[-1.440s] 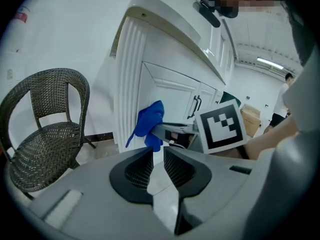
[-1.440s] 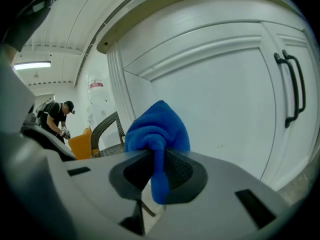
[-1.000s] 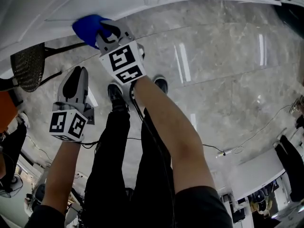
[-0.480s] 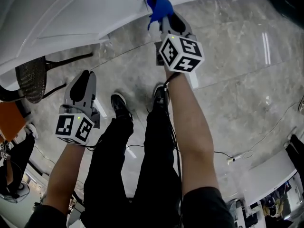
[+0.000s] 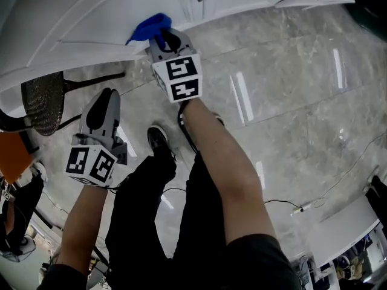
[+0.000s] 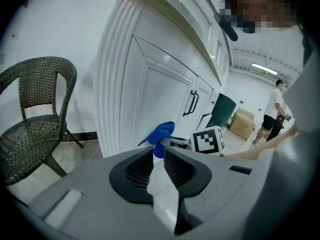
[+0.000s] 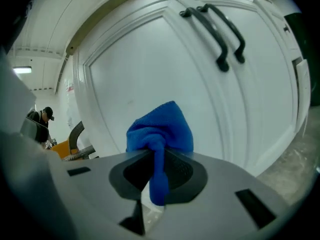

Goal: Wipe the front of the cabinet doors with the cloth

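The right tongs (image 5: 162, 41) are clamped on a bunched blue cloth (image 5: 150, 28), which fills the gap between the two jaws. A tail of it hangs back towards the camera in the right gripper view (image 7: 161, 139). The cloth is held at the front of a white cabinet door (image 7: 145, 69), low on its recessed panel. It is to the left of the pair of dark handles (image 7: 222, 34) at the door's meeting edge. Whether the cloth presses on the panel cannot be told for certain.

The left tongs (image 6: 157, 156) hang lower and well apart from the cabinet, over the marble floor (image 5: 290, 77). Their jaws are drawn almost together, with only a thin slit between them and nothing in it.

A dark wicker chair (image 6: 35, 114) stands on the floor beside the fluted end of the cabinet. Another person (image 6: 274, 111) stands far down the room.
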Demonstrator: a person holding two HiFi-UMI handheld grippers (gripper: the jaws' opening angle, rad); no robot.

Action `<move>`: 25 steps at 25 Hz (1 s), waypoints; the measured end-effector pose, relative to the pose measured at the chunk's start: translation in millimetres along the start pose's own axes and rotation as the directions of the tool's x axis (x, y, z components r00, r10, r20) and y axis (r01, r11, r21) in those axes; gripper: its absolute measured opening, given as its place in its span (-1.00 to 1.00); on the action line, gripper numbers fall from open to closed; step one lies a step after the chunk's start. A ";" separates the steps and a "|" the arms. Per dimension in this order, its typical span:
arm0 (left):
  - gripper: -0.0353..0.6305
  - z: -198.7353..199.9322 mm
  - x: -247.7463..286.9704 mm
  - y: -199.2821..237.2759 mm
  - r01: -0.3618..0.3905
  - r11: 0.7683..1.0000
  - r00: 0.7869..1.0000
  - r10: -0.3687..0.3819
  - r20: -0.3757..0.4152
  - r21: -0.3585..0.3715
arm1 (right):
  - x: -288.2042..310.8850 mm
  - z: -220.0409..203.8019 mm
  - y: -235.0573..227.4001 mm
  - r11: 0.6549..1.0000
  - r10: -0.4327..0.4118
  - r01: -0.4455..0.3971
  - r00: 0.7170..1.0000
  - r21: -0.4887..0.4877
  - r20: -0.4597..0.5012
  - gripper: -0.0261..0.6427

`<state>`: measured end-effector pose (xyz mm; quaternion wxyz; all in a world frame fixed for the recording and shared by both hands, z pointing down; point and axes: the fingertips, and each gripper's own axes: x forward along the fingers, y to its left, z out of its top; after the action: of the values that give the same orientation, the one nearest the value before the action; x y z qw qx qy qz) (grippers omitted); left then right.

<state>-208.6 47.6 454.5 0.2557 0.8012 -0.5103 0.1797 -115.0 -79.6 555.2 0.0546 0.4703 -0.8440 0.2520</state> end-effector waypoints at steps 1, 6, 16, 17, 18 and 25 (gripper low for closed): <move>-0.69 -1.9 -5.7 6.4 -0.007 1.000 1.000 0.007 -0.002 -0.006 | 6.6 -6.2 15.4 1.000 0.019 -0.019 1.000 0.007 -0.006 -0.78; -0.69 -16.7 -32.0 38.0 -0.042 0.999 0.999 0.042 -0.026 -0.016 | 30.6 -49.6 101.2 0.985 0.168 -0.170 0.983 -0.023 -0.075 -0.78; -0.69 -31.3 -24.5 41.7 -0.048 0.999 0.998 0.048 -0.042 -0.004 | 41.1 -87.0 100.3 0.973 0.219 -0.228 0.964 -0.045 -0.150 -0.78; -0.69 -30.6 -21.1 37.2 -0.043 0.999 0.998 0.042 -0.042 -0.004 | 39.2 -86.5 80.9 0.980 0.188 -0.196 0.970 -0.040 -0.154 -0.78; -0.69 -29.8 -17.7 32.3 -0.037 0.999 0.998 0.037 -0.042 -0.001 | 36.8 -85.2 61.3 0.986 0.157 -0.163 0.976 -0.027 -0.152 -0.78; -0.69 -30.4 -1.7 6.1 -0.007 1.000 0.997 0.009 -0.078 0.024 | 1.6 -56.1 -67.9 0.989 -0.070 0.077 0.996 0.124 -0.055 -0.78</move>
<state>-215.6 64.8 479.4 0.2654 0.7946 -0.5009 0.2177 -68.2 -83.3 629.8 0.0553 0.4971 -0.8068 0.3144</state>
